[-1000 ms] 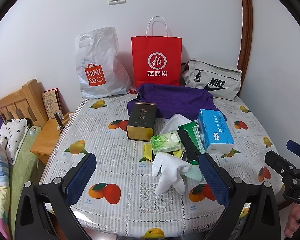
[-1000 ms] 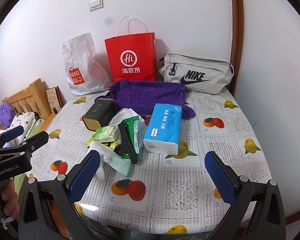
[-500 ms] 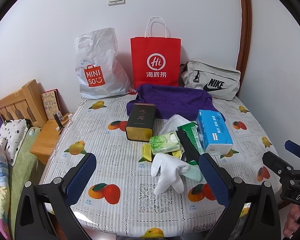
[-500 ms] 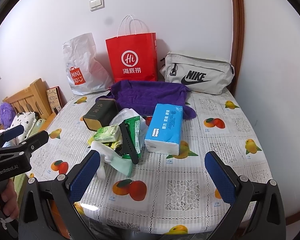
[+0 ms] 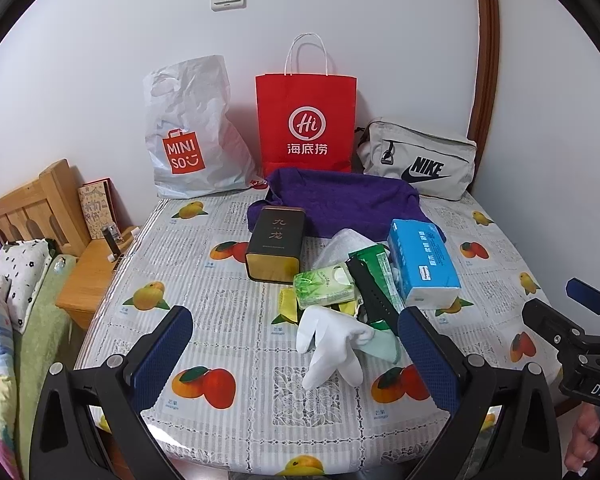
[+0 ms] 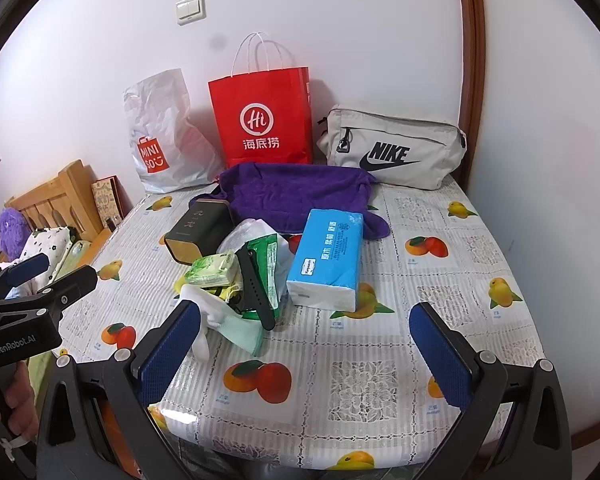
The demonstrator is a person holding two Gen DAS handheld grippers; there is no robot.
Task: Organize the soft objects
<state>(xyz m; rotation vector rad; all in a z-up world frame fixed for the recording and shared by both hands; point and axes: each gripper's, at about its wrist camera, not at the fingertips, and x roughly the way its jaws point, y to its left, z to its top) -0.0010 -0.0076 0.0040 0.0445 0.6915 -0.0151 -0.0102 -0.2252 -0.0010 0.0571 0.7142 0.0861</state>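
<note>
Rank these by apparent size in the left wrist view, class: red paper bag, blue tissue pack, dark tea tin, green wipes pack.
1. red paper bag
2. blue tissue pack
3. dark tea tin
4. green wipes pack

Pack and tin look close; nearness may favour the pack.

Three bags are standing along the wall at the back of the desk (image 5: 228, 312): the plastic bag (image 5: 188, 132) on the left, the paper bag (image 5: 306, 120) in the middle, the zip pouch (image 5: 416, 160) on the right. The towel (image 5: 340, 200) is lying just in front of them. Nearer, the tin (image 5: 276, 240) is sitting left of the clutter, the tissue pack (image 5: 422, 266) right of it, the wipes packet (image 5: 326, 284) between them, and the glove (image 5: 328, 344) lying nearest the front edge.
</note>
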